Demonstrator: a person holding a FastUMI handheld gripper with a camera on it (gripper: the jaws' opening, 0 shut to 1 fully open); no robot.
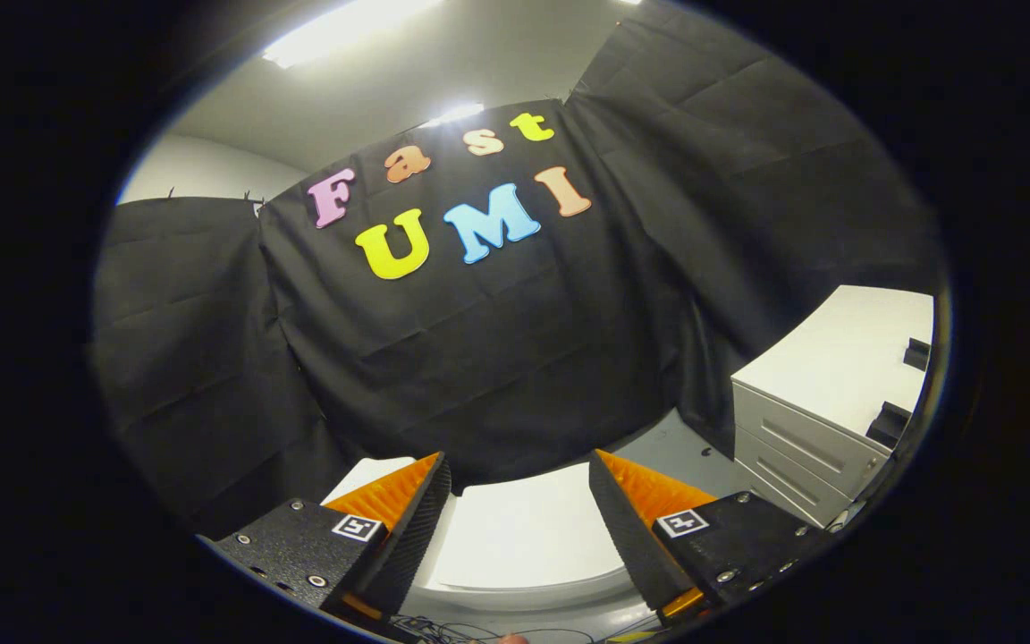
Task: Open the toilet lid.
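My tool (pixel 519 474) is spread wide with nothing in it, and the closed toilet lid (pixel 528 537) sits just beyond the tips. It looks like stiff, slick, light plastic, so I'd hook under its front lip nearest the tool instead of pinching the flat top.

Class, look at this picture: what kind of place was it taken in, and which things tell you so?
Probably a staged recording booth: black cloth walls, a white toilet between the open gripper's jaws, and a white drawer cabinet beside it.

Grey floor (pixel 671 447), white toilet (pixel 524 537), white drawer cabinet (pixel 801 438) standing on it
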